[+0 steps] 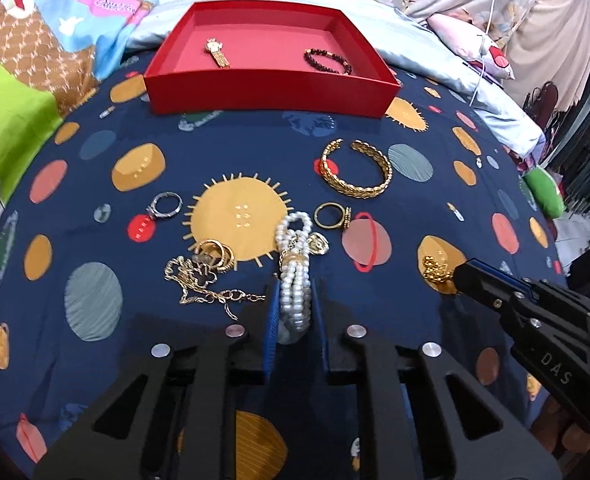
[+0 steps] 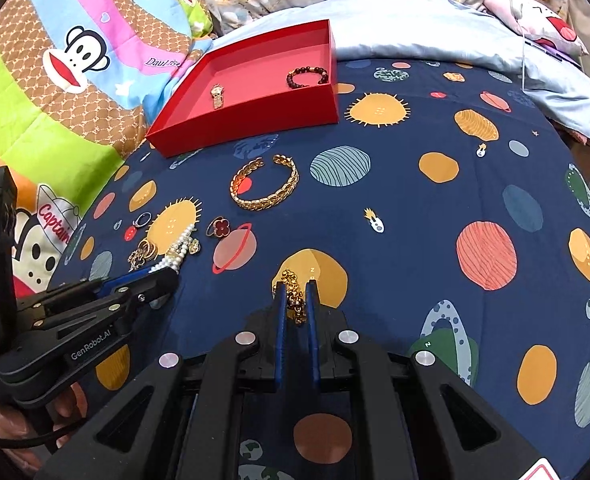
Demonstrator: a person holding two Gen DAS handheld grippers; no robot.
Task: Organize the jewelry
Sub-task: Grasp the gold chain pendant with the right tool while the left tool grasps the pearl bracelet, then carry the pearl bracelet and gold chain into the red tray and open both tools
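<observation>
while the left hand-held gripper (image 1: 293, 312) clamps the pearl bracelet (image 1: 293, 280), the right hand-held gripper (image 2: 296, 300) pinches a gold chain (image 2: 293, 286) on the bed.

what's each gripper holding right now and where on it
The left gripper is closed on the pearl bracelet at its near end. The right gripper is shut on the gold chain, pinching its bunched links.
</observation>
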